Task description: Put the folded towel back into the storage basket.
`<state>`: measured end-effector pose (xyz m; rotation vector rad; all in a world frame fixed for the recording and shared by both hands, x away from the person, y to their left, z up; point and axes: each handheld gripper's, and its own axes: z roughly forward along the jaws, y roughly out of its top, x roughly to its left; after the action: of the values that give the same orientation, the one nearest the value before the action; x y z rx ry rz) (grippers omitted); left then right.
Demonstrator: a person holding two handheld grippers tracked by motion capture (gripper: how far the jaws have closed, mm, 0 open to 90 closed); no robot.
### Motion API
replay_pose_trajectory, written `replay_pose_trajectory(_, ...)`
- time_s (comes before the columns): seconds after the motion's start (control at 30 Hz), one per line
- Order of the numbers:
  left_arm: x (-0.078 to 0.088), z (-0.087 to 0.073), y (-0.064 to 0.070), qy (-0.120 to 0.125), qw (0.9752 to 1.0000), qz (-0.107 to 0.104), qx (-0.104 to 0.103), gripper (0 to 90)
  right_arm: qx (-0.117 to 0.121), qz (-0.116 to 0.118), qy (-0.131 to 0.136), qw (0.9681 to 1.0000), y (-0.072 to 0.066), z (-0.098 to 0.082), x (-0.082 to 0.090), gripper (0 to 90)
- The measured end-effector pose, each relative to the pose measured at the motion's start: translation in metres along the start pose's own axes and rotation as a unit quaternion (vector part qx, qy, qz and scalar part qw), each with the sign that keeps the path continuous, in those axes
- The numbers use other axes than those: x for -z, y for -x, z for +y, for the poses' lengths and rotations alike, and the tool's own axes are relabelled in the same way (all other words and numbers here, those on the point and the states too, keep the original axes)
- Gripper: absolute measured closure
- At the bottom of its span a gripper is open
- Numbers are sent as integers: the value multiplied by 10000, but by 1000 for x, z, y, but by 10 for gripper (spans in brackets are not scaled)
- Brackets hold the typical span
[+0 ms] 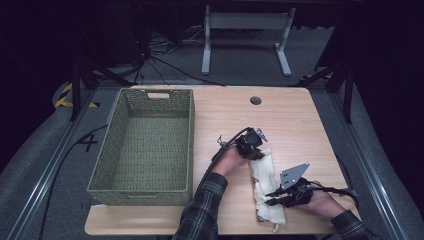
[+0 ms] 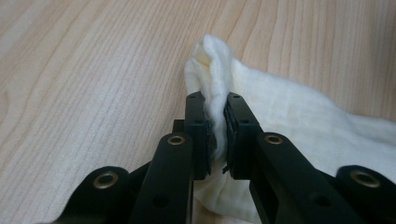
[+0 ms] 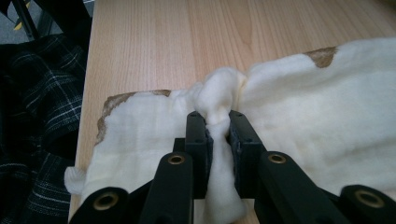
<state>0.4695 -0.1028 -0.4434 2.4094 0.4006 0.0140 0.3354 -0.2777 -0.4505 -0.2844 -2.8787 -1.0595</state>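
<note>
Both tongs, left (image 1: pixel 254 148) & right (image 1: pixel 274 198), pinch cloth (image 1: pixel 265 175); lift evenly (keep it taut) toward basket (image 1: pixel 120 150) at 9 o'clock.

The high view is dim: the wooden table (image 1: pixel 280 120) is lit evenly from above, while the room around it falls to near black. Both gripper views are brighter but soft — the black jaws nearest the lens blur, and the white cloth (image 2: pixel 299 116) just beyond them glares, losing weave detail.
</note>
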Motion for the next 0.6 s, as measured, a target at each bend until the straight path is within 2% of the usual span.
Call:
replay_pose_trajectory(0.1,10,4,3,43,9999,93,42,820,-41,7,112,9999,2,3,4,809)
replay_pose_trajectory(0.17,18,6,6,70,9998,201,45,819,3,-114,58,9999,4,6,9,809)
replay_pose_trajectory(0.37,43,14,13,16,9991,422,19,819,123,-180,232,9995,6,25,19,808)
replay_pose_trajectory(0.43,50,18,15,-35,9985,538,-9,819,76,-140,381,9991,8,29,23,808)
replay_pose_trajectory(0.5,55,19,16,-13,9985,549,6,819,48,-172,434,9989,9,34,28,808)
replay_pose_trajectory(0.53,65,24,18,-41,9975,703,-9,819,82,-221,460,9987,9,39,32,808)
replay_pose_trajectory(0.6,71,28,19,-33,9970,770,-29,819,107,-221,497,9985,10,43,34,808)
